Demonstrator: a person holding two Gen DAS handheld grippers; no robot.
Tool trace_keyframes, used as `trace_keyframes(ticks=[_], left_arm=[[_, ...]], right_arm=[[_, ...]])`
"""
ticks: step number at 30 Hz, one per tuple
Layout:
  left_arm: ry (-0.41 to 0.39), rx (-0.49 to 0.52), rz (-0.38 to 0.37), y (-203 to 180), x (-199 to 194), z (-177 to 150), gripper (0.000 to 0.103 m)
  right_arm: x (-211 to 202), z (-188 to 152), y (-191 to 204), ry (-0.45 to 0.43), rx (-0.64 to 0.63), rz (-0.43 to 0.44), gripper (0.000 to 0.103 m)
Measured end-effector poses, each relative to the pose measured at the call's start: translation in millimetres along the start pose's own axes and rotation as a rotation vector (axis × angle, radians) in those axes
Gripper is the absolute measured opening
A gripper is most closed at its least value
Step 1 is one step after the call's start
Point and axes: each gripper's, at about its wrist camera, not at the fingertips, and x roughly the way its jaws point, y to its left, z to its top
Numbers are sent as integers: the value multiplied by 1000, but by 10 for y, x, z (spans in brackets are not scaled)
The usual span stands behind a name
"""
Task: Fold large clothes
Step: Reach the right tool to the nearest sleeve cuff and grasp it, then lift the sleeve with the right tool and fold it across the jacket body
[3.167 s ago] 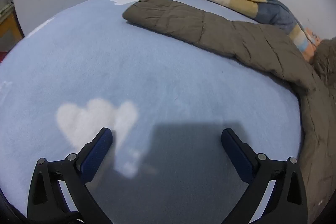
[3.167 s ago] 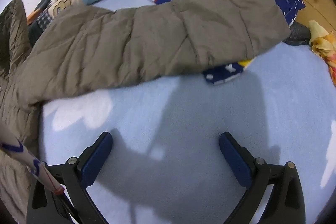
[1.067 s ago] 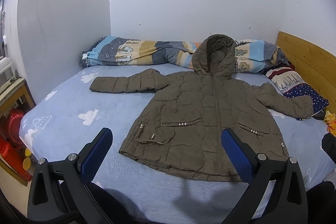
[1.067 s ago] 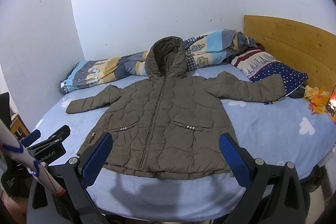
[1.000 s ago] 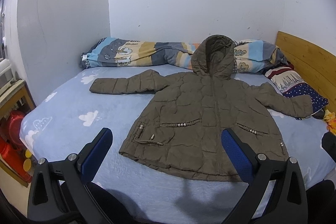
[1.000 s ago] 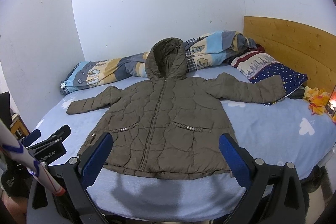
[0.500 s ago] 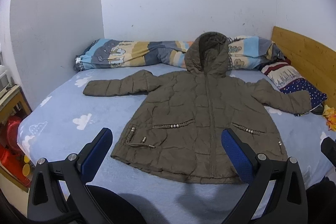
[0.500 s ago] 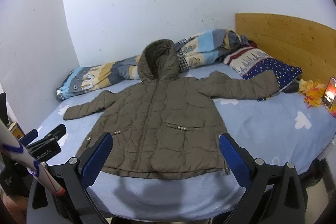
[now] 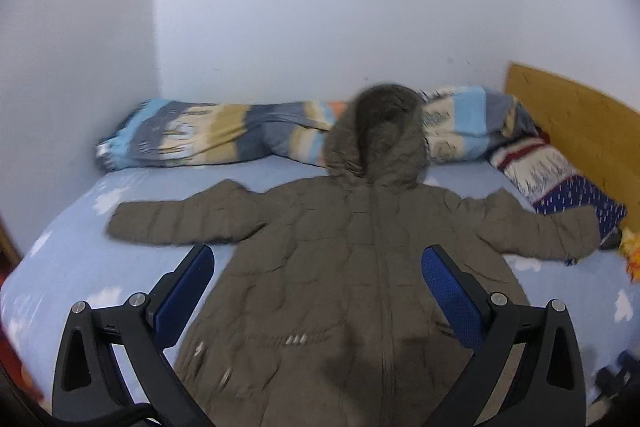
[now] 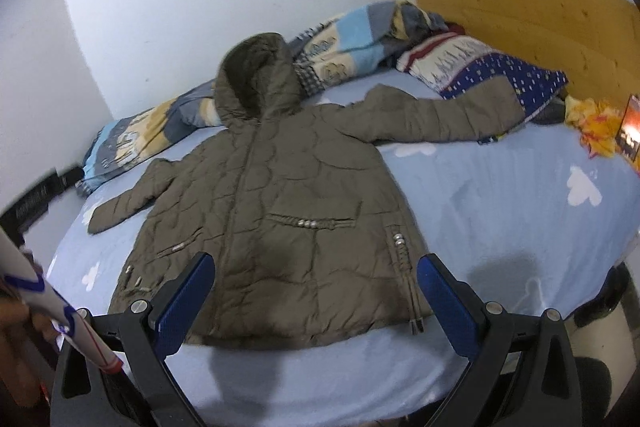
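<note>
An olive-brown quilted hooded jacket (image 9: 360, 267) (image 10: 280, 195) lies flat and front up on a light blue bed (image 9: 72, 267) (image 10: 500, 211), both sleeves spread out sideways and the hood toward the wall. My left gripper (image 9: 316, 267) hangs open above the jacket's lower half, holding nothing. My right gripper (image 10: 316, 275) is open too, over the jacket's hem near the bed's front edge. The right sleeve's cuff (image 10: 496, 107) rests on a pillow.
A rolled striped quilt (image 9: 224, 135) (image 10: 352, 43) lies along the wall behind the hood. A dark blue dotted pillow (image 10: 512, 71) (image 9: 568, 187) sits by the wooden headboard (image 10: 540, 11). An orange cloth (image 10: 596, 127) and a phone (image 10: 630, 135) lie at far right.
Both grippers have moved forward and lower toward the jacket, which now fills more of each view. The jacket has not moved. Both stay open.
</note>
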Motion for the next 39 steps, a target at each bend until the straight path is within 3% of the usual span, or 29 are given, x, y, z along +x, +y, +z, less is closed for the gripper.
trace_keyframes(ticks=[4, 6, 8, 11, 13, 17, 19, 24, 26, 31, 34, 35, 39], left_arm=[[130, 39, -16, -93, 754, -301, 103], [272, 48, 18, -94, 1101, -429, 103], [315, 30, 3, -46, 1224, -443, 103], [299, 48, 54, 8, 1300, -425, 103], [303, 31, 54, 40, 1317, -417, 103], [320, 8, 43, 44, 1374, -455, 103], [321, 16, 41, 21, 1358, -497, 103], [340, 1, 24, 14, 1444, -536, 103], [342, 10, 26, -6, 1475, -549, 103], [362, 26, 30, -20, 1542, -596, 103], [368, 28, 38, -9, 1556, -614, 103], [368, 27, 38, -9, 1559, -612, 103], [353, 17, 36, 0, 1518, -587, 103]], right_arm=[[266, 265, -256, 6, 56, -4, 103], [402, 439, -427, -15, 73, -33, 103], [600, 709, -769, -49, 117, -57, 102], [839, 1033, -1304, -109, 203, -117, 100], [1066, 1274, -1864, -136, 306, -152, 90], [1413, 1592, -2717, -119, 466, -190, 84], [1596, 1668, -3125, -119, 531, -186, 83], [1916, 1688, -3707, -108, 658, -184, 77], [2019, 1703, -3882, -123, 684, -160, 71], [2300, 1825, -3990, -107, 631, -134, 67], [2455, 1875, -3984, -104, 621, -130, 40], [2455, 1889, -3970, -106, 613, -146, 26], [2283, 2022, -3766, -157, 590, -163, 17]])
